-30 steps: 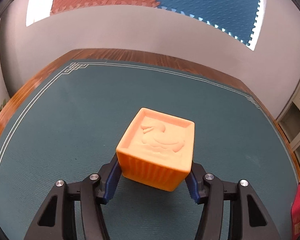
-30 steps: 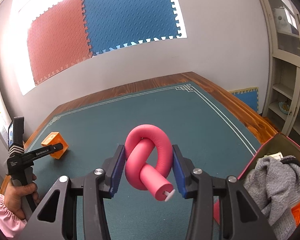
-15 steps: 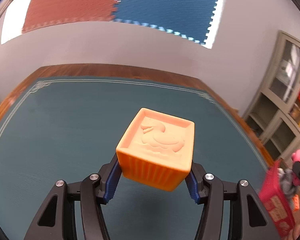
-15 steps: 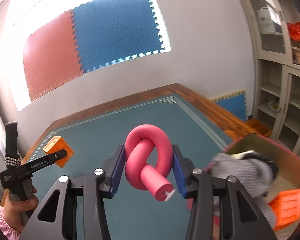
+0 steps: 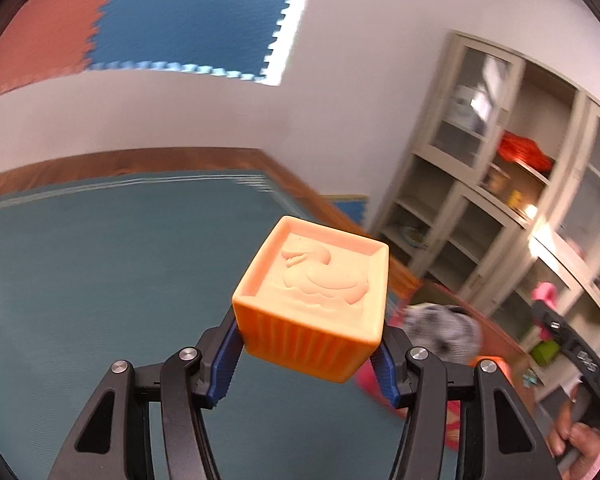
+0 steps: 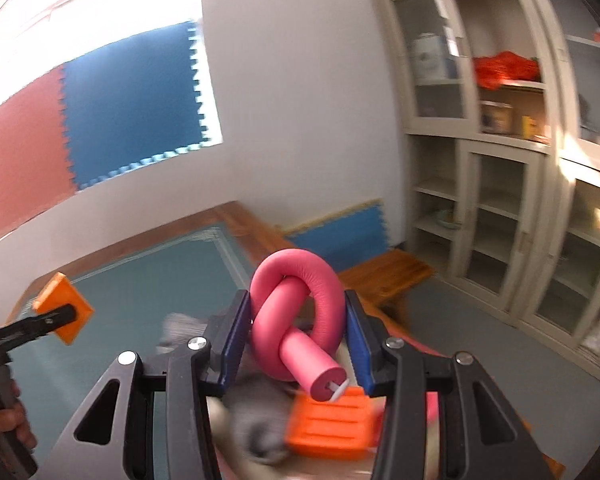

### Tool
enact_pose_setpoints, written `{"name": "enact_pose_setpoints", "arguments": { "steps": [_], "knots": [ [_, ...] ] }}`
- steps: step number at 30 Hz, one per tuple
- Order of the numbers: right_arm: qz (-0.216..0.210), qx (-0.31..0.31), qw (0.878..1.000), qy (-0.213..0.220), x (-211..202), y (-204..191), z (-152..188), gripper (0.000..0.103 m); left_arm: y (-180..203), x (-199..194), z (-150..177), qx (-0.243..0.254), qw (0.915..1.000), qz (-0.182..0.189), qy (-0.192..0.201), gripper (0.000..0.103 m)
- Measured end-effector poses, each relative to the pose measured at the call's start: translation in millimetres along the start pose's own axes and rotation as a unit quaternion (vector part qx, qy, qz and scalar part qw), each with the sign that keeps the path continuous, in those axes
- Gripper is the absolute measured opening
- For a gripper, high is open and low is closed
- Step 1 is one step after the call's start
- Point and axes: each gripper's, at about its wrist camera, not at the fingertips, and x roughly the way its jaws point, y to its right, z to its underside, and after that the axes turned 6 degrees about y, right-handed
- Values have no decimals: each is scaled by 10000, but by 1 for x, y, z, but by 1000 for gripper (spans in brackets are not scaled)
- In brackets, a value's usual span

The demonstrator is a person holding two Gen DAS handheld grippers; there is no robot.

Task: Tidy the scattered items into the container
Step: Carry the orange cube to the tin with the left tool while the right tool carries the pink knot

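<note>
Up close, the left tongs (image 5: 308, 354) are clamped on an orange toy block (image 5: 314, 304) with a duck moulded in relief on its upper face. Blue pads press against the block's ribbed sides, and it is held in the air above a teal mat (image 5: 100, 280) that covers the wooden tabletop (image 5: 332, 212). To the right and a little beyond the block, blurred, sits the container (image 5: 496, 332), a box with pink outer walls, with a grey knitted garment (image 5: 444, 330) bunched inside it.

The right tongs (image 6: 296, 334) are clamped on a pink foam tube tied in a knot (image 6: 296, 312), one cut end pointing toward the camera. The knot hangs directly over the container, where the grey garment and a flat orange ribbed piece (image 6: 332, 424) lie just beneath it, both smeared by motion. At the far left of this view the orange block appears again, gripped by the other tongs, with a hand (image 6: 8, 424) on the handle. Pale glass-fronted cabinets (image 6: 500, 160) line the right wall, and red and blue foam tiles (image 6: 92, 120) hang on the far wall.
</note>
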Motion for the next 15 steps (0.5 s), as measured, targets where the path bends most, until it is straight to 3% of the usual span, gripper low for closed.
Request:
{"name": "enact_pose_setpoints", "arguments": {
  "steps": [5, 15],
  "knots": [
    [298, 194, 9992, -201, 1, 29, 7, 49, 52, 14, 0, 312, 9985, 436, -78, 59],
    [365, 223, 9983, -406, 4, 46, 19, 49, 136, 23, 1, 931, 9907, 988, -133, 59]
  ]
}}
